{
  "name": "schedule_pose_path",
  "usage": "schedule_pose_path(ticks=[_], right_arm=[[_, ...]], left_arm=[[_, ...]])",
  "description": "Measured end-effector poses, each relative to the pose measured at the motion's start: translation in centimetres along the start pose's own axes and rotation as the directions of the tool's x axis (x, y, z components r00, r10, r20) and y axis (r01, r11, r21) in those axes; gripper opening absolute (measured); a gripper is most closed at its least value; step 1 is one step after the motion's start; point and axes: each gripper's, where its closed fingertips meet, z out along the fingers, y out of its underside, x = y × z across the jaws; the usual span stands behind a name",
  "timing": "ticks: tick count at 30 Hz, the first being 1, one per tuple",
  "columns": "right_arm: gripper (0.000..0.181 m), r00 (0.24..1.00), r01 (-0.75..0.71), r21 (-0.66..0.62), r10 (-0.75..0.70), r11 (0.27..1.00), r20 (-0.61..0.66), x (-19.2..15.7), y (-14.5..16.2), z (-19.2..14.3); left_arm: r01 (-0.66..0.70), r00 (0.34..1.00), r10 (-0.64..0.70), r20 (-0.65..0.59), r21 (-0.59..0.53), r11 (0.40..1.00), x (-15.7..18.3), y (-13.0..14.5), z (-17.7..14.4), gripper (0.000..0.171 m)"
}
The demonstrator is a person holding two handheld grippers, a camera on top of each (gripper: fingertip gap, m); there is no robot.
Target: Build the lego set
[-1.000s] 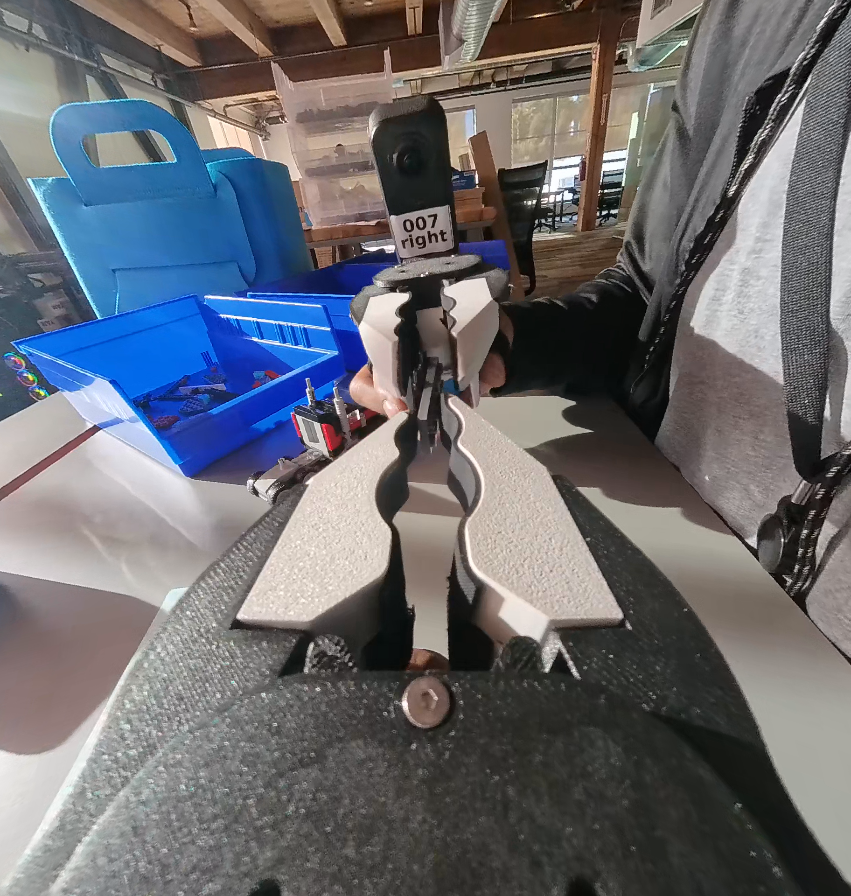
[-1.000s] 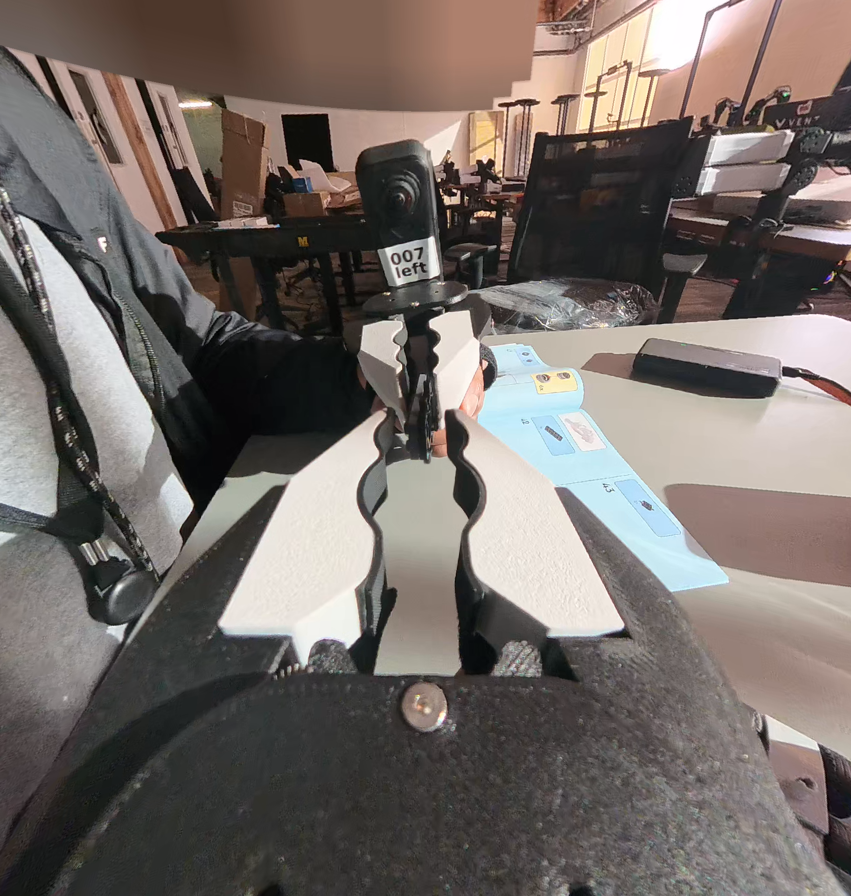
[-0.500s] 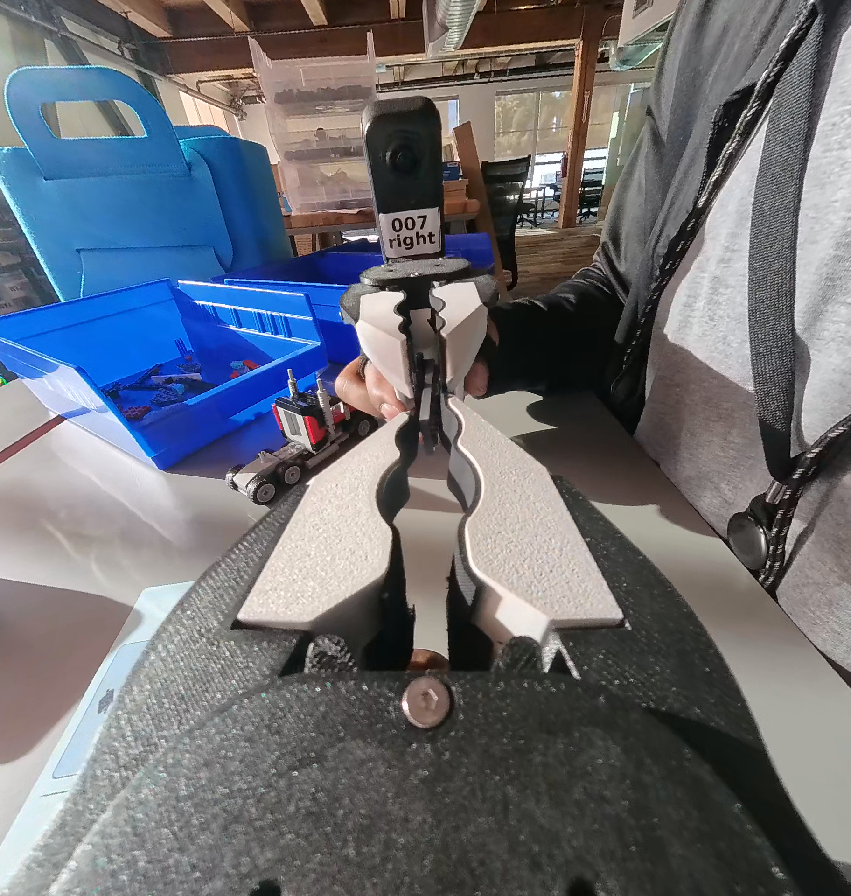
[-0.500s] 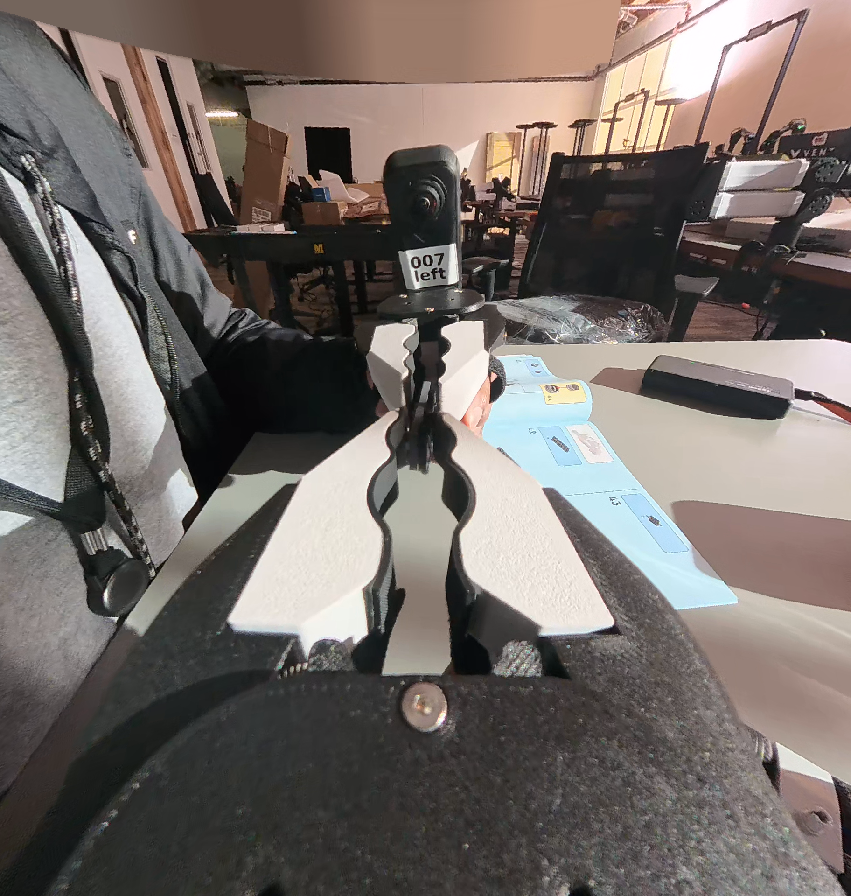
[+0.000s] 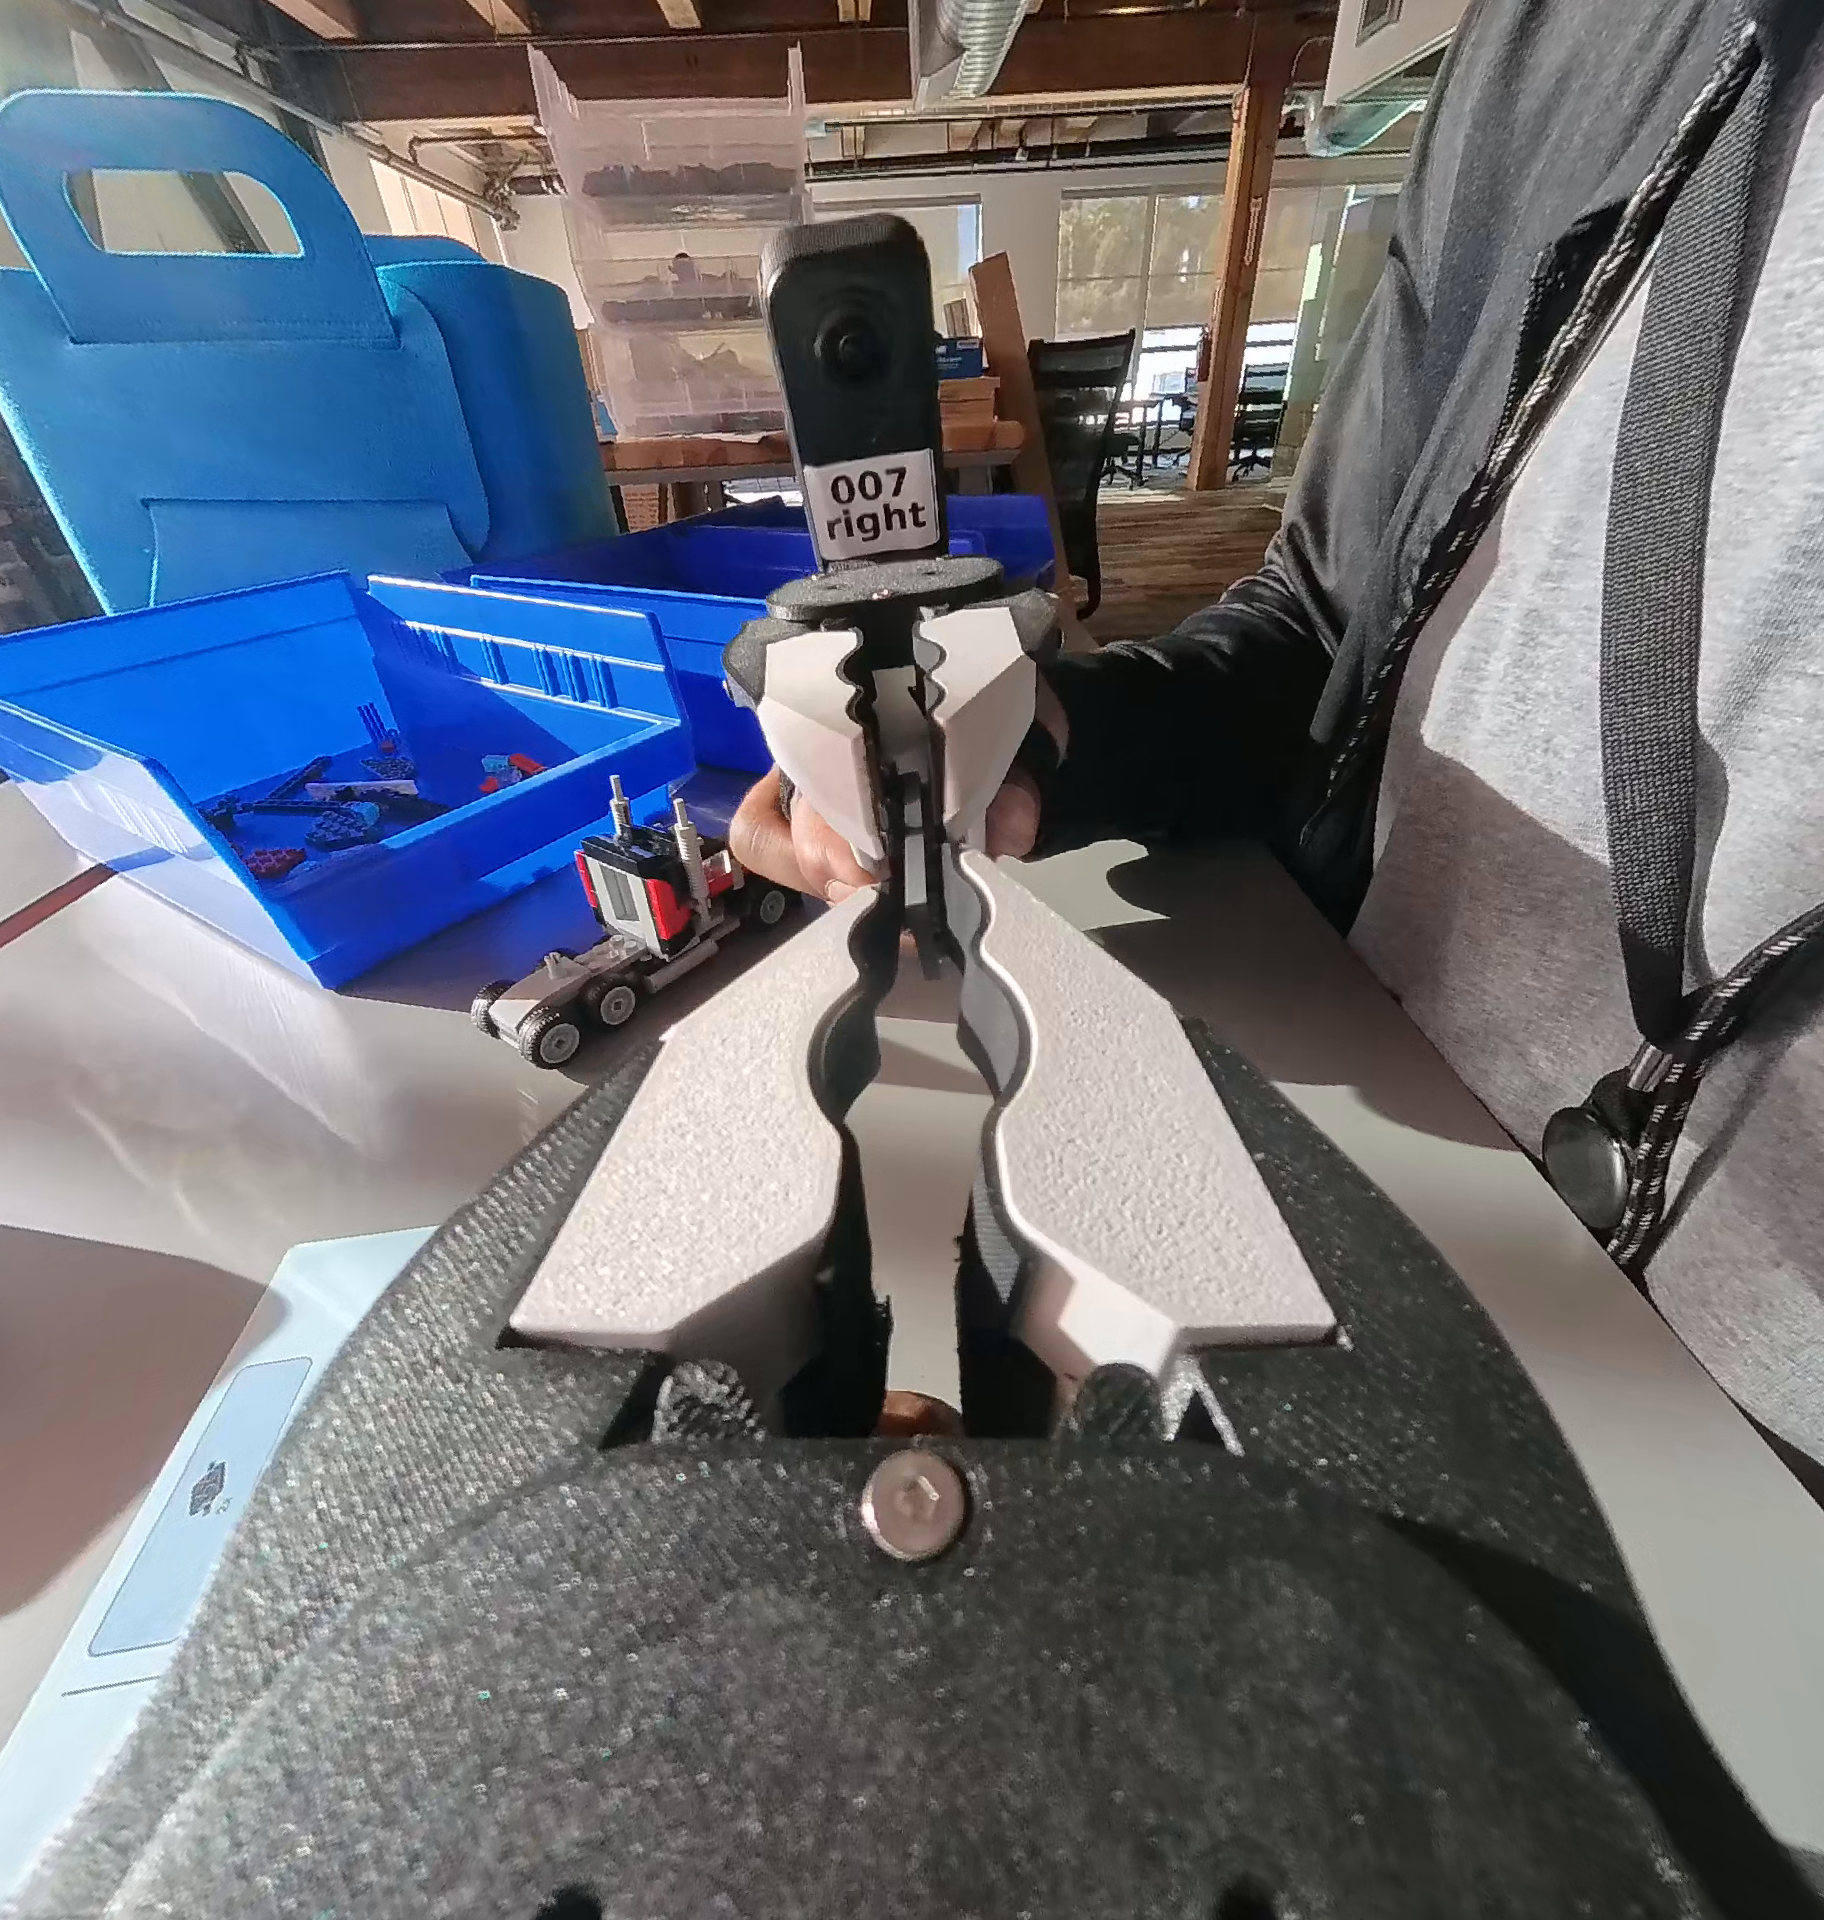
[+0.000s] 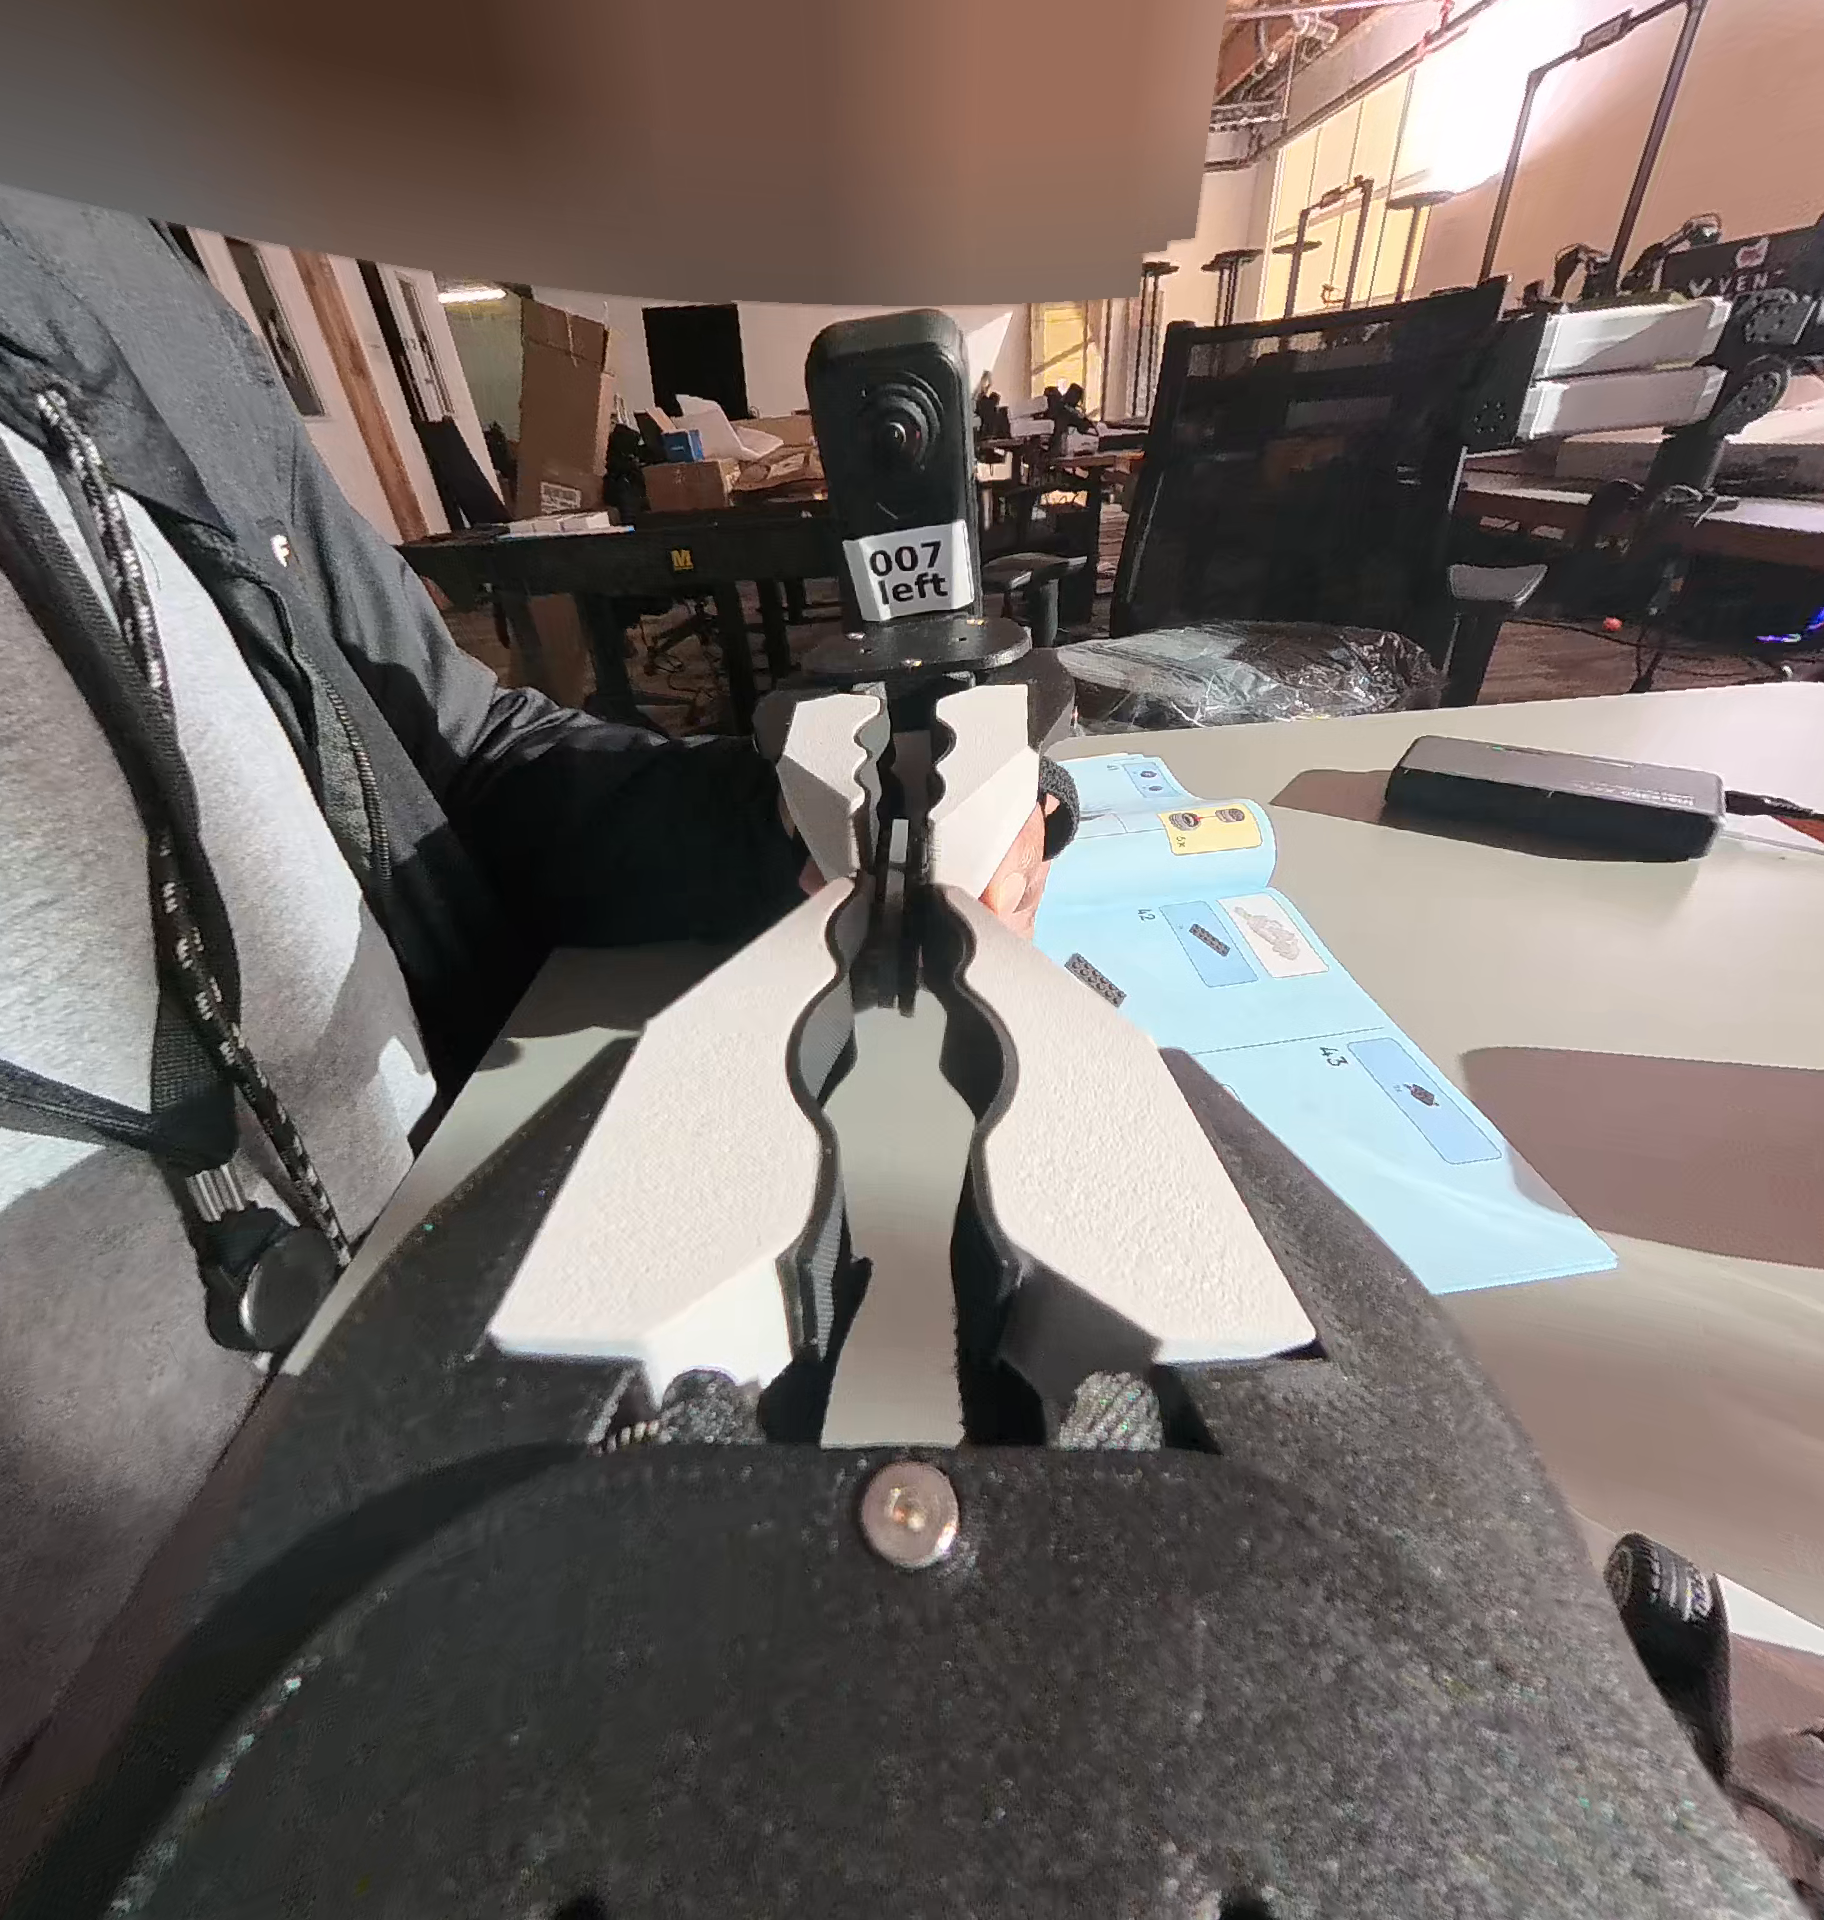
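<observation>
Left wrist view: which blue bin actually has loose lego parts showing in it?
The nearer blue bin, beside the truck model: loose pieces lie on its floor. The farther blue bin behind it shows only its walls.

White printed label (image 5: pixel 880 502) on each camera (image 5: pixel 851 353) (instruction booklet (image 6: pixel 1355 1122) too).

Timber ceiling beams (image 5: pixel 679 62), bright windows (image 5: pixel 1126 260), possibly workshop.

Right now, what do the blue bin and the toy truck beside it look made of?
Blue bin: likely rigid moulded plastic, glossy, with ribbed walls and sunlit sheen. Toy truck: apparently small hard plastic bricks, shiny, in black, red and grey, with dark, seemingly rubbery wheels.
</observation>
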Motion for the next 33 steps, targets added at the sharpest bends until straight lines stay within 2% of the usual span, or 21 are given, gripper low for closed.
schedule_pose_path(ticks=[4, 6, 10, 14, 16, 18, 21, 23, 26, 29, 33], right_arm=[[0.013, 0.999, -0.044, 0.025, 0.044, 0.999, -0.016, 0.3, -0.3, 0.1], [0.03, 0.997, -0.063, 0.011, 0.063, 0.998, -0.039, 0.5, -0.1, -0.2], [0.037, 0.991, -0.097, -0.042, 0.092, 0.994, -0.096, 1.0, 0.9, -1.0], [0.035, 0.993, -0.048, -0.117, 0.035, 0.992, -0.111, 0.5, 2.5, -1.0], [0.029, 0.996, -0.031, -0.148, 0.018, 0.988, -0.088, 0.1, 3.1, -0.6], [0.013, 0.997, -0.001, -0.16, -0.011, 0.987, -0.07, -0.3, 3.3, -0.4], [0.01, 0.992, 0.066, -0.193, -0.086, 0.979, -0.096, 0.2, 3.6, -0.4], [0.01, 0.978, 0.121, -0.238, -0.156, 0.964, -0.135, 0.9, 4.1, -0.9], [0.01, 0.938, 0.22, -0.358, -0.298, 0.908, -0.18, 2.0, 5.5, -2.1], [0.01, 0.893, 0.28, -0.5, -0.413, 0.819, -0.177, 2.8, 7.6, -3.3], [0.01, 0.845, 0.361, -0.66, -0.531, 0.658, -0.067, 2.7, 10.7, -4.2]], left_arm=[[0.021, 1.0, -0.022, 0.014, 0.01, 1.0, -0.3, -0.2, -0.2, 0.009], [0.043, 0.999, -0.043, 0.006, 0.009, 0.999, -0.2, -0.2, -0.4, 0.01], [0.09, 0.996, -0.09, -0.003, -0.013, 0.996, -0.1, -0.1, -0.6, 0.01], [0.051, 0.999, -0.051, -0.002, -0.096, 0.994, 0.2, 1.4, -0.2, 0.01], [0.034, 0.999, -0.035, -0.008, -0.11, 0.993, 0.4, 1.7, 0.0, 0.01], [0.023, 1.0, -0.024, -0.009, -0.115, 0.993, 0.5, 1.9, 0.1, 0.01], [0.017, 1.0, -0.015, 0.012, -0.132, 0.991, 0.2, 2.2, 0.1, 0.011], [0.034, 0.999, -0.031, 0.023, -0.141, 0.989, -0.1, 2.3, 0.0, 0.029], [0.059, 0.997, -0.051, 0.053, -0.152, 0.987, -0.7, 2.3, -0.5, 0.047], [0.087, 0.99, -0.074, 0.116, -0.112, 0.99, -2.0, 1.6, -1.1, 0.05], [0.125, 0.96, -0.109, 0.256, -0.047, 0.991, -4.7, 0.7, -2.2, 0.05]])
